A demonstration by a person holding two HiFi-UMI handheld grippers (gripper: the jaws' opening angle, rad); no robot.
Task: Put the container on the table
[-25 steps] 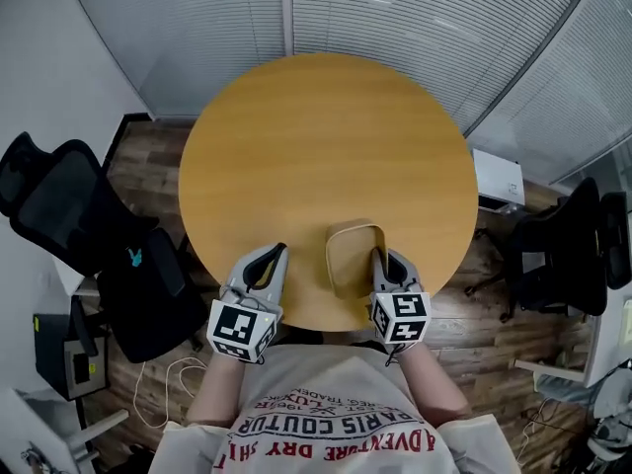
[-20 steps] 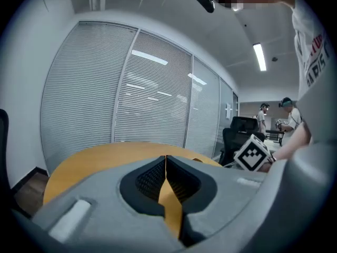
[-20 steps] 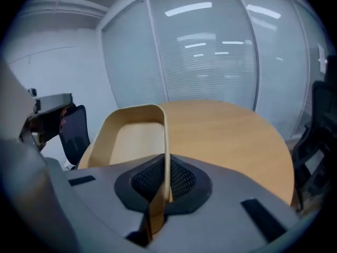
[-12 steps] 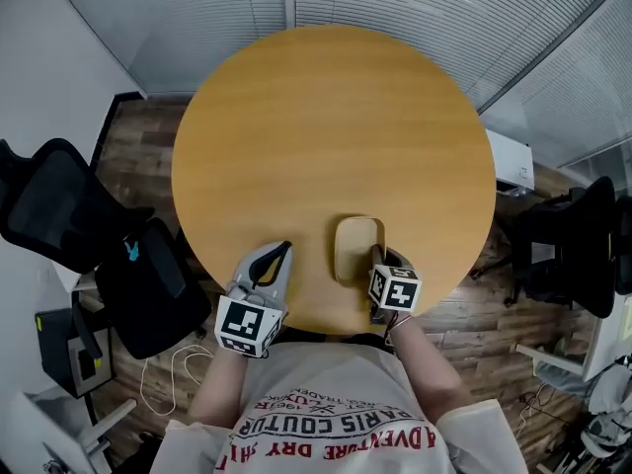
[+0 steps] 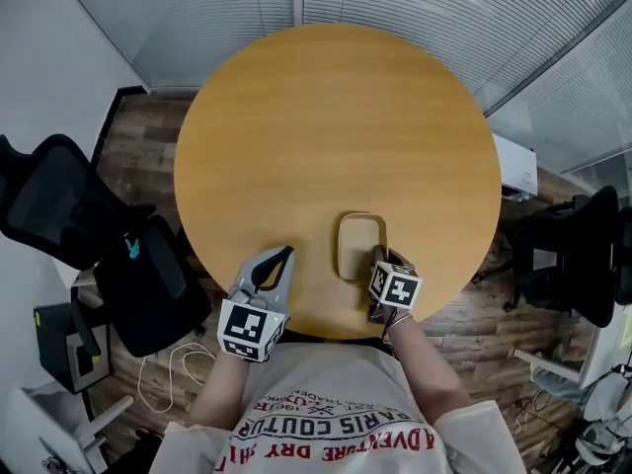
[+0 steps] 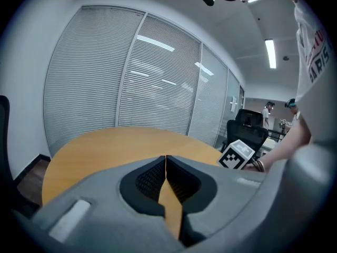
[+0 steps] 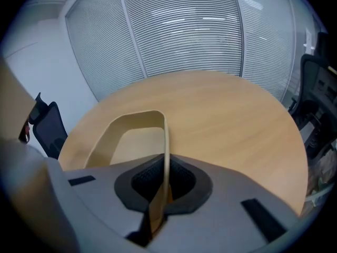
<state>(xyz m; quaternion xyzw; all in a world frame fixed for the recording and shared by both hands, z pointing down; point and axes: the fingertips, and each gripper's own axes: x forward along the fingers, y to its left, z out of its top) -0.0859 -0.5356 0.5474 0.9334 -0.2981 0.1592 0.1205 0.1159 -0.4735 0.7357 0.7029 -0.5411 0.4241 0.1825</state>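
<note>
Right gripper is clamped on the right wall of the container, which is seen upright on the round table near its 6 o'clock edge. Left gripper, jaws pressed together with nothing between, is held at 7 o'clock.

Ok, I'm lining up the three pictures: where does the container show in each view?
Head view: container on the table, by its near edge, right of centre.
Left gripper view: not in it.
Right gripper view: lower left, its wall clamped in the right gripper.
Shared landmark: the round table.
</note>
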